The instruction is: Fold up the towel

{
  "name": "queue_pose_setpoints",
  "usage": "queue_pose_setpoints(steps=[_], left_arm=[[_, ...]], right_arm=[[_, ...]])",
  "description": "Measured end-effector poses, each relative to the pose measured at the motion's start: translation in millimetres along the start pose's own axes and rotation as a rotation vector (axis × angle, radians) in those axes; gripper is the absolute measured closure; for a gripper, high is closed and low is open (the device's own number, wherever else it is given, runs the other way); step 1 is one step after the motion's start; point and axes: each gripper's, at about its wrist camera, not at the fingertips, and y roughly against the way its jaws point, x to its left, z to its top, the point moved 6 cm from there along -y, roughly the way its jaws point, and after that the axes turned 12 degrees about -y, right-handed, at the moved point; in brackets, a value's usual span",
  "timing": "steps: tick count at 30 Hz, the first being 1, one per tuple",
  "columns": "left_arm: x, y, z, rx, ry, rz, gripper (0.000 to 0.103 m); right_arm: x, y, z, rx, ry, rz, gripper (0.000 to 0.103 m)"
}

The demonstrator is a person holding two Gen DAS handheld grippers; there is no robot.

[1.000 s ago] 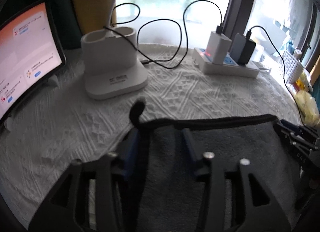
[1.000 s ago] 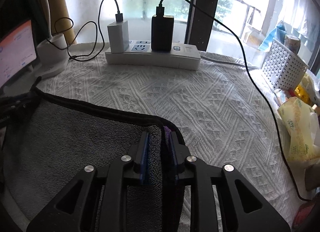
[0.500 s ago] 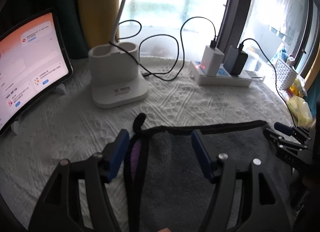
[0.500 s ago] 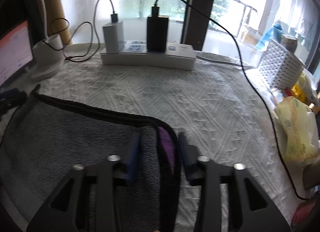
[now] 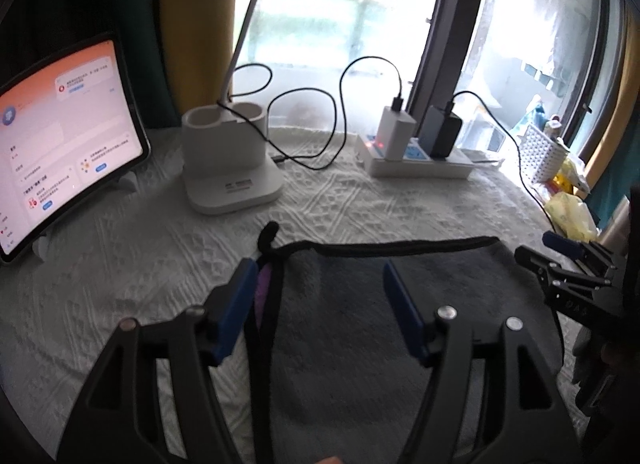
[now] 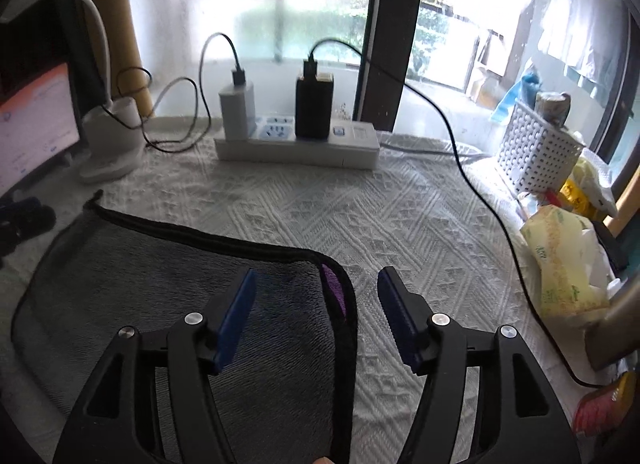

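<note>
A dark grey towel [image 5: 340,328] with black edging lies folded on the white textured tablecloth [image 5: 140,264]. A purple tag shows at its left corner [image 5: 263,292] and at its right corner [image 6: 334,288]. My left gripper [image 5: 316,288] is open and empty above the towel's left edge. My right gripper [image 6: 316,292] is open and empty above the towel's right edge [image 6: 348,304]. The right gripper also shows at the right of the left wrist view [image 5: 560,260]. The towel [image 6: 168,304] lies flat in the right wrist view.
A lit tablet [image 5: 60,136] stands at the left. A white lamp base [image 5: 228,160] and a power strip [image 6: 296,144] with chargers and cables sit at the back. A white basket [image 6: 536,156] and yellow packets [image 6: 568,260] are at the right.
Both grippers have opened and let go of the towel corners. They have pulled back and up a little, and the towel now lies flat on the cloth.
</note>
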Motion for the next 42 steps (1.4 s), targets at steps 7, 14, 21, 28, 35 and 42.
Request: queue_pose_setpoints(steps=[7,14,21,28,35,42], left_arm=[[-9.5,23.8,-6.9,-0.026,-0.023,-0.005,0.036],[-16.4,45.7,-19.0,-0.044,-0.031,-0.007,0.036],[-27.6,61.2,-32.5,-0.053,-0.048,-0.025,0.036],[-33.5,81.4,-39.0,-0.078,-0.058,-0.032,0.036],[-38.8,113.3,-46.3,-0.122,-0.061,-0.034,0.036],[-50.6,158.3,-48.4,-0.204,-0.086,-0.038,0.023]], right_arm=[[8.1,27.7,-5.7,-0.029,-0.005,0.026,0.037],[9.8,49.6,-15.0,-0.050,-0.010,0.037,0.037],[9.5,70.1,-27.6,-0.063,-0.013,0.042,0.037],[8.9,91.1,-39.0,-0.080,-0.021,0.043,0.037],[11.7,121.6,-44.9,-0.126,-0.006,0.048,0.037],[15.6,166.6,-44.7,-0.198,-0.003,0.060,0.037]])
